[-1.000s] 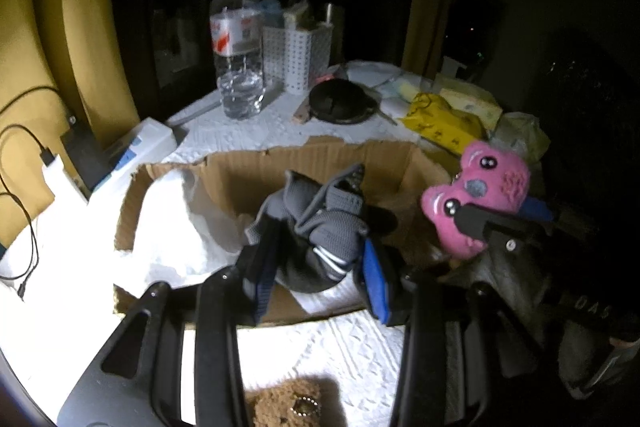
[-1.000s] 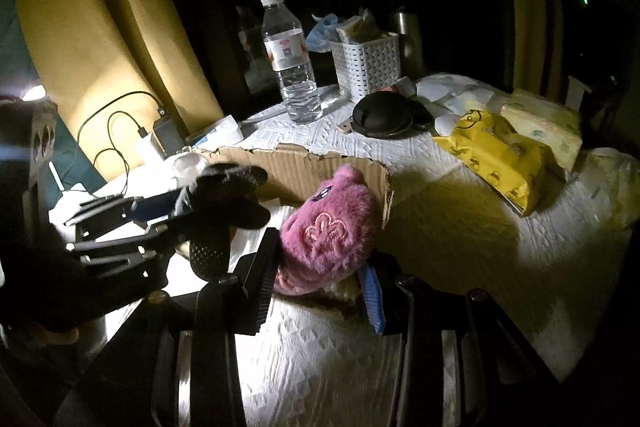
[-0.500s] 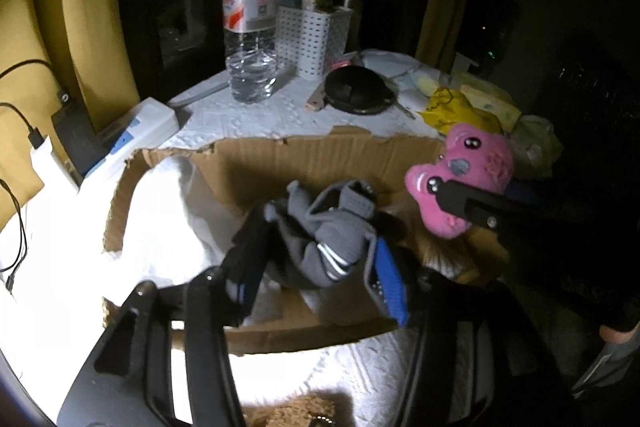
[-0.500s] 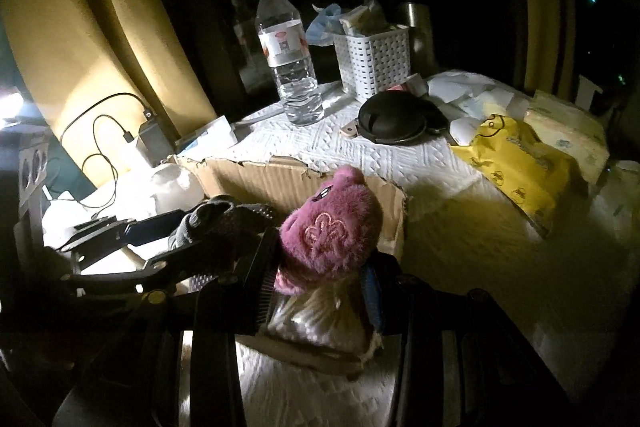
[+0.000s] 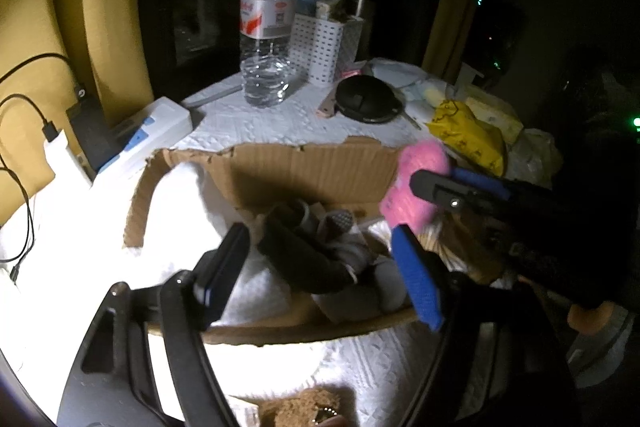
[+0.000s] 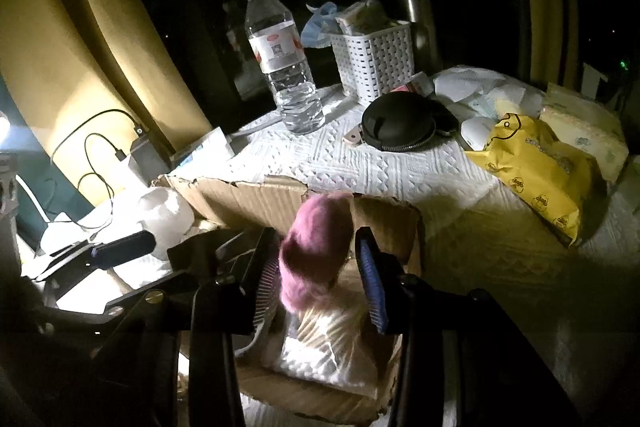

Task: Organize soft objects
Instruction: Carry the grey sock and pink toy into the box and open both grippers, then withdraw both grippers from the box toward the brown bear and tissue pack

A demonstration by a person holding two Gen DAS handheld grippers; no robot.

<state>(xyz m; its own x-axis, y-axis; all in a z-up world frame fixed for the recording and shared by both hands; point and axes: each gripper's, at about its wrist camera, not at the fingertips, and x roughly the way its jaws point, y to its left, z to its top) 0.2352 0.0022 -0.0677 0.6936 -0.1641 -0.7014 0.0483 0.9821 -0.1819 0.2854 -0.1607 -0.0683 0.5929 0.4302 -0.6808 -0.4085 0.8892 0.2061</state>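
Note:
A torn cardboard box [image 5: 280,171] sits on the white cloth. My left gripper [image 5: 320,267] is open over the box; the grey and black socks [image 5: 312,251] lie loose in the box between its spread fingers, next to white soft cloth [image 5: 176,211]. My right gripper [image 6: 316,267] is over the box's right end [image 6: 384,215] with a pink plush toy [image 6: 316,247] between its fingers; the jaws look parted and the toy is blurred. The toy also shows in the left wrist view [image 5: 416,187].
A water bottle [image 5: 266,27], a white perforated basket [image 5: 324,47], a black round case [image 5: 366,99] and yellow packets [image 5: 468,135] stand behind the box. Chargers and cables [image 5: 60,131] lie at the left. A brown plush item [image 5: 304,407] lies near the front edge.
Both grippers moved forward over the box. My left gripper opened and let the socks drop into the box. My right gripper's fingers spread around the pink toy, which sank lower.

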